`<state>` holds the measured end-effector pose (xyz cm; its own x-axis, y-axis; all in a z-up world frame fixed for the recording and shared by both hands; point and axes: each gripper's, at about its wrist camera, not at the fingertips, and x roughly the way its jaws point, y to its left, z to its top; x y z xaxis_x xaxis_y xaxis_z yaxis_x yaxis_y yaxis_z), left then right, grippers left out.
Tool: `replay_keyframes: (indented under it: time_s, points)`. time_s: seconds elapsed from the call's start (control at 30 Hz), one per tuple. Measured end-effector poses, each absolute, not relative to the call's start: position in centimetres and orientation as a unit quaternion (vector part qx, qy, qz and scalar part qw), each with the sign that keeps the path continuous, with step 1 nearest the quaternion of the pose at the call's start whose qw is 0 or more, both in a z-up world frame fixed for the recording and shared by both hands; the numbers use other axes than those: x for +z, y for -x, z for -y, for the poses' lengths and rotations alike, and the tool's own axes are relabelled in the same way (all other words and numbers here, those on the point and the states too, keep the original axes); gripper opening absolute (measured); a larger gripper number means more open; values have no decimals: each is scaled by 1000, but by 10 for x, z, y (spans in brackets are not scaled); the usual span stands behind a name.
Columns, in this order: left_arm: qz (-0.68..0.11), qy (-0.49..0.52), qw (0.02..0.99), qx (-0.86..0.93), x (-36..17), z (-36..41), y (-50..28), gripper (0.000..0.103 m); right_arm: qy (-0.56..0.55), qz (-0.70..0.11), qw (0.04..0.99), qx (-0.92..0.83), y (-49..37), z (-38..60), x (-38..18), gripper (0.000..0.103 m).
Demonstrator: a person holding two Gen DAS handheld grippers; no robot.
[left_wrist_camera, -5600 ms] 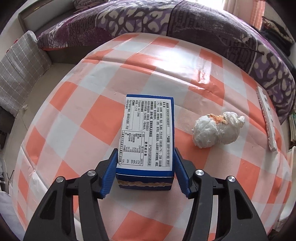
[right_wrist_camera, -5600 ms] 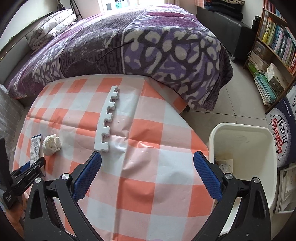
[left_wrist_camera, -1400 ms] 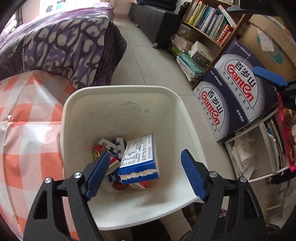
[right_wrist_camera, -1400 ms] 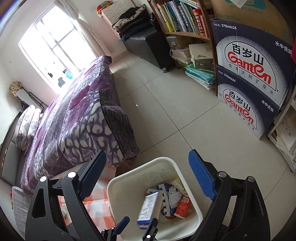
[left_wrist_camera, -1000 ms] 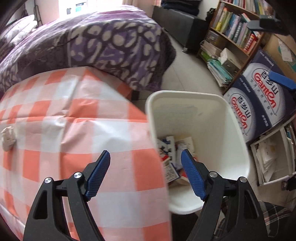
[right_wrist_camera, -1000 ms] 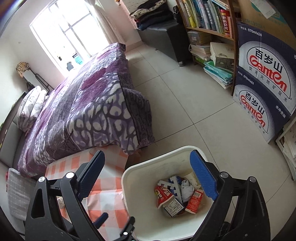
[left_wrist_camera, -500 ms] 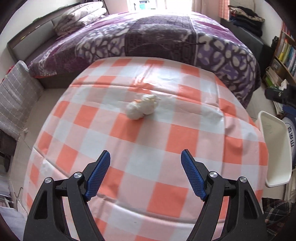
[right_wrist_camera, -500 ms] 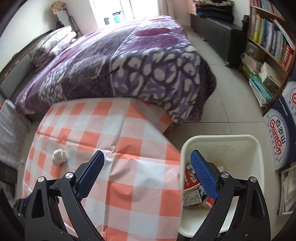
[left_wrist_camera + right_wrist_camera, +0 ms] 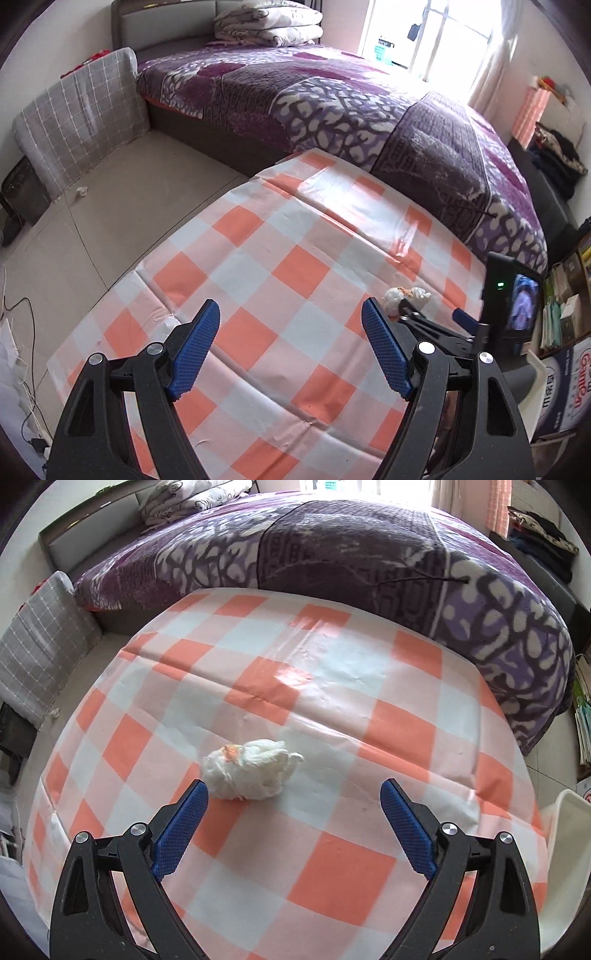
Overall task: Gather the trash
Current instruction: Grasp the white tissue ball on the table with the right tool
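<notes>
Box gone into bin; right hand-held gripper [image 9: 294,799] spread, tissue wad [image 9: 251,774] just beyond left fingertip.

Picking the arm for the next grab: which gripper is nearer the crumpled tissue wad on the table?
Right. The right gripper is open just short of the tissue wad, its left pad beside it. The left gripper, also open, hangs off to the wad's left, over bare tablecloth.

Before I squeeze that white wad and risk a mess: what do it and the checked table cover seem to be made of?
White wad: looks like crumpled tissue or thin paper, matte and fibrous, with an orange smear on top. Checked table cover: probably plastic or oilcloth, since it is glossy, shows window glare and holds sharp fold creases.
</notes>
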<state>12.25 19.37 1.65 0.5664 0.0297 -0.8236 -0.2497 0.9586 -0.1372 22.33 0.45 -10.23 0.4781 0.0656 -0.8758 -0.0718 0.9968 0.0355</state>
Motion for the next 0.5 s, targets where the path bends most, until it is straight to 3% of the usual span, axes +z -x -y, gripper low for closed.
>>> replay_keyframes:
  time_s: [0.17, 0.27, 0.3, 0.33, 0.5]
  points:
    - [-455, 138, 877, 71, 21, -201, -122, 77, 25, -522, 852, 34, -237, -23, -121, 90]
    - [-454, 151, 875, 68, 22, -207, -122, 77, 65, -509, 858, 20, -233, -30, -123, 71]
    - [-453, 157, 875, 68, 22, -211, -122, 77, 66, -506, 859, 23, -230, -31, -122, 54]
    - [-451, 162, 875, 69, 23, -213, -121, 77, 62, -509, 858, 26, -230, -30, -121, 48]
    - [-448, 173, 874, 73, 25, -221, -119, 77, 56, -510, 858, 17, -220, -24, -116, 45]
